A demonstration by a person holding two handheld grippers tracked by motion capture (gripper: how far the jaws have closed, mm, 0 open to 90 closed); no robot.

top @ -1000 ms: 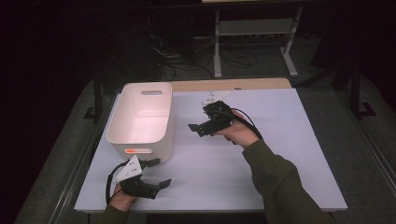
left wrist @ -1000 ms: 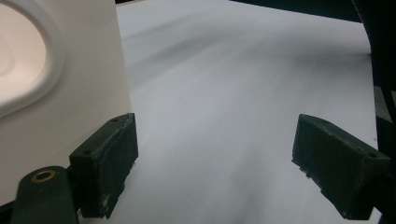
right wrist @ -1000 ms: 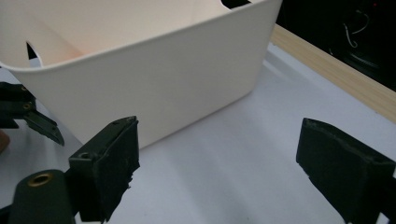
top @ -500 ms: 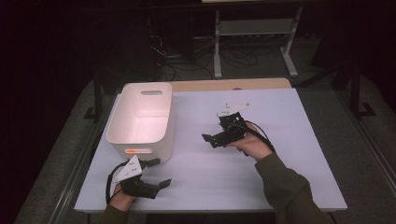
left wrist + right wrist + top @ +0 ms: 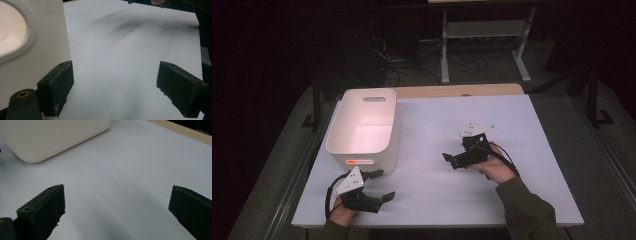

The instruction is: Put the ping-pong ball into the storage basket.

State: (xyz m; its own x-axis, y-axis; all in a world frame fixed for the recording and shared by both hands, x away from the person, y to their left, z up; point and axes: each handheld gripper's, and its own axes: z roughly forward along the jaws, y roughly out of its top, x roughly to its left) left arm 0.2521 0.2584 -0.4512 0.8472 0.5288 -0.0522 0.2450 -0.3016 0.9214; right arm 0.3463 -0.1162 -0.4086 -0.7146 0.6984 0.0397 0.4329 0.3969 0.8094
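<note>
A white plastic bin (image 5: pixel 364 125) stands on the left half of the white table (image 5: pixel 512 125). My left gripper (image 5: pixel 383 185) rests low near the front left corner, just in front of the bin, open with nothing between its jaws. Its own view has the open left gripper (image 5: pixel 115 87) over bare table with the bin wall (image 5: pixel 30 50) beside the left jaw. My right gripper (image 5: pixel 451 160) hovers low over the table's middle, pointing left toward the bin. Its jaws have just been opening and stand wide, empty, over bare table in the right gripper view (image 5: pixel 117 207); the bin (image 5: pixel 50 137) lies farther off.
A wooden strip (image 5: pixel 459 91) runs along the table's far edge. Beyond it a metal stand (image 5: pixel 482 35) and cables sit on the dark floor. The person's right sleeve (image 5: pixel 524 210) comes in from the bottom.
The right hand has moved away from the bin, toward the near right and down to just above the table. Its jaws look wider. The left gripper has stayed put.
</note>
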